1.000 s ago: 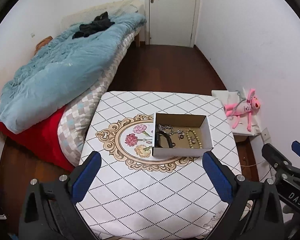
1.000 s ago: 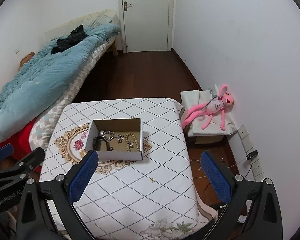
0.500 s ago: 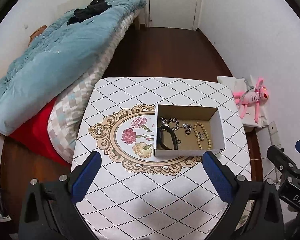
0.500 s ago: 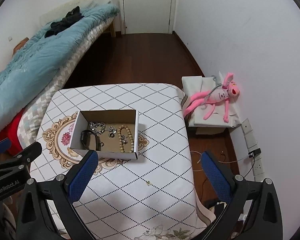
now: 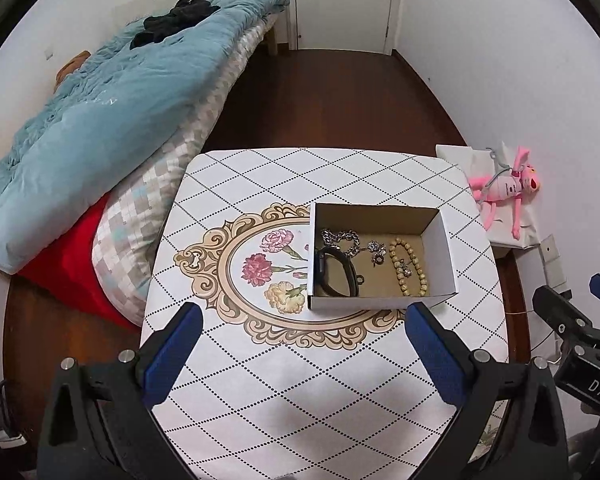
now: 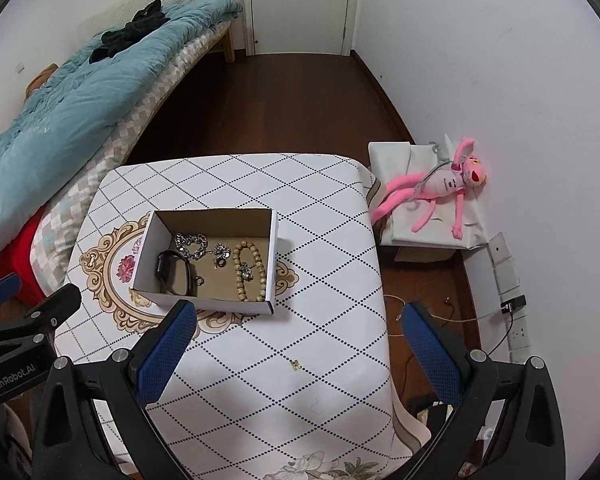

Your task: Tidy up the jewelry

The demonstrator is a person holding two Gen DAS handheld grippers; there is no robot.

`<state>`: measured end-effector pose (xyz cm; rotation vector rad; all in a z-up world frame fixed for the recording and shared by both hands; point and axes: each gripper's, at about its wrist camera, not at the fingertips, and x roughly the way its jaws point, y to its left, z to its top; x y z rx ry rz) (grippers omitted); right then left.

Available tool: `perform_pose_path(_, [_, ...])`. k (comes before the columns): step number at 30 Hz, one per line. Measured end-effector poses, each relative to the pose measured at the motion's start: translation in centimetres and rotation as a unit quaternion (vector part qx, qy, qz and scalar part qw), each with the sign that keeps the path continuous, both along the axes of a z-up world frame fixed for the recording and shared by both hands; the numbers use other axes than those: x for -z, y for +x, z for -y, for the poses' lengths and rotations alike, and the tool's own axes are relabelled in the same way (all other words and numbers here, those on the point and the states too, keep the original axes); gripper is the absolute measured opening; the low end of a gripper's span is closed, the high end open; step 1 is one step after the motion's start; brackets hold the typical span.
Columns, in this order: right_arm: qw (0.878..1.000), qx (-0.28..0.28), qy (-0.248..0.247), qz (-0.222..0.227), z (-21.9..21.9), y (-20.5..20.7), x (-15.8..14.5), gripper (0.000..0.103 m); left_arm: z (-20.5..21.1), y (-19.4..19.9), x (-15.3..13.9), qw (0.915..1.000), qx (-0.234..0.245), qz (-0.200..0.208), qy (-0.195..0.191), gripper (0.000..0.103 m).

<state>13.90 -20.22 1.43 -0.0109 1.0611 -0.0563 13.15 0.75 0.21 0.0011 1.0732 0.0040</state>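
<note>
An open cardboard box [image 5: 444,248] sits on the patterned table [image 5: 284,392]; it also shows in the right wrist view [image 6: 274,264]. Inside lie a black band [image 5: 334,274], a silver chain [image 5: 340,238], a small silver piece [image 5: 377,250] and a beige bead bracelet [image 5: 408,268]. The same bead bracelet [image 6: 250,270] and black band [image 6: 174,272] show in the right wrist view. My left gripper [image 5: 300,350] is open and empty above the table, in front of the box. My right gripper [image 6: 298,350] is open and empty, in front and right of the box.
A bed with a blue duvet [image 5: 100,120] stands left of the table. A pink plush toy [image 6: 440,188] lies on a white stand [image 6: 396,160] to the right. Cables and wall sockets [image 6: 508,280] are by the right wall. A small speck [image 6: 296,365] lies on the tablecloth.
Both grippers have come closer to the table and tilted down, so the box looks larger and nearer. Both stay open and empty.
</note>
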Motion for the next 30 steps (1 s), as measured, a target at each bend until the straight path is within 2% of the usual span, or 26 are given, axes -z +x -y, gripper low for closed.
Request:
perform_pose_path(16, [1.000, -0.002, 0.002, -0.003, 0.15, -0.22, 0.09, 0.103, -0.29, -0.47, 0.00, 0.9999, -0.003, 0.006, 0.010, 0.103])
perform_pose_path(30, [1.000, -0.004, 0.003, -0.004, -0.16, -0.30, 0.16, 0.103, -0.10, -0.60, -0.31, 0.9999, -0.001, 0.010, 0.005, 0.103])
